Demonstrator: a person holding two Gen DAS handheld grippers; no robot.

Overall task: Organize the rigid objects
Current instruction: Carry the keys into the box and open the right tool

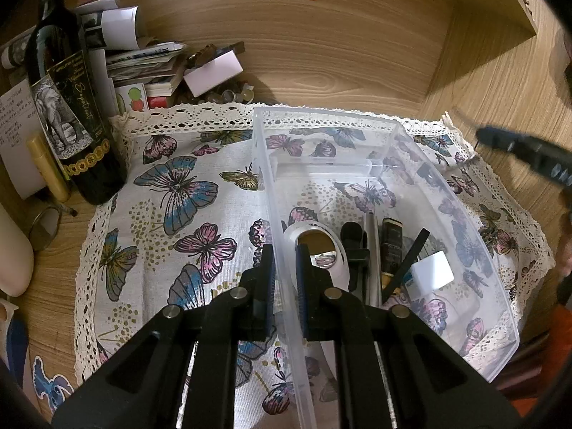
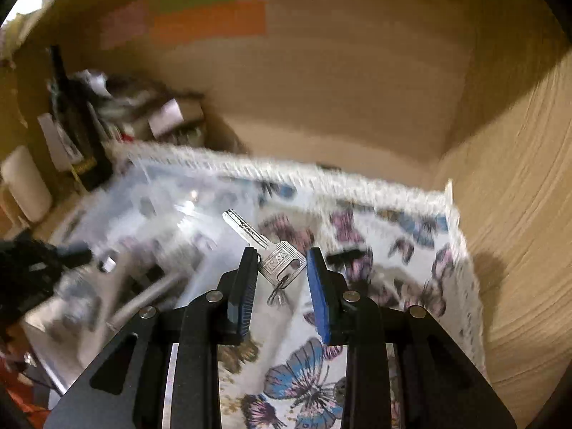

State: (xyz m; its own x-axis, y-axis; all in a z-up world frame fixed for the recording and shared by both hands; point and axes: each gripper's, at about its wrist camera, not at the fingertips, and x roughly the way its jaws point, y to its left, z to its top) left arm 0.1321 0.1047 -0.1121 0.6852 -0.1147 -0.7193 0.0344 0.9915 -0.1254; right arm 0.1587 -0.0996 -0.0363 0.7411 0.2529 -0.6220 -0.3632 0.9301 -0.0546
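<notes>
We saw a butterfly cloth on the wooden counter; the left gripper pinched the clear bin wall; the right gripper clamped a key; its view blurred.

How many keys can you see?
1. The key is pinched between the right gripper's fingers, with its blade pointing up and away over the butterfly cloth. More could be hidden among the things in the clear plastic box.
</notes>
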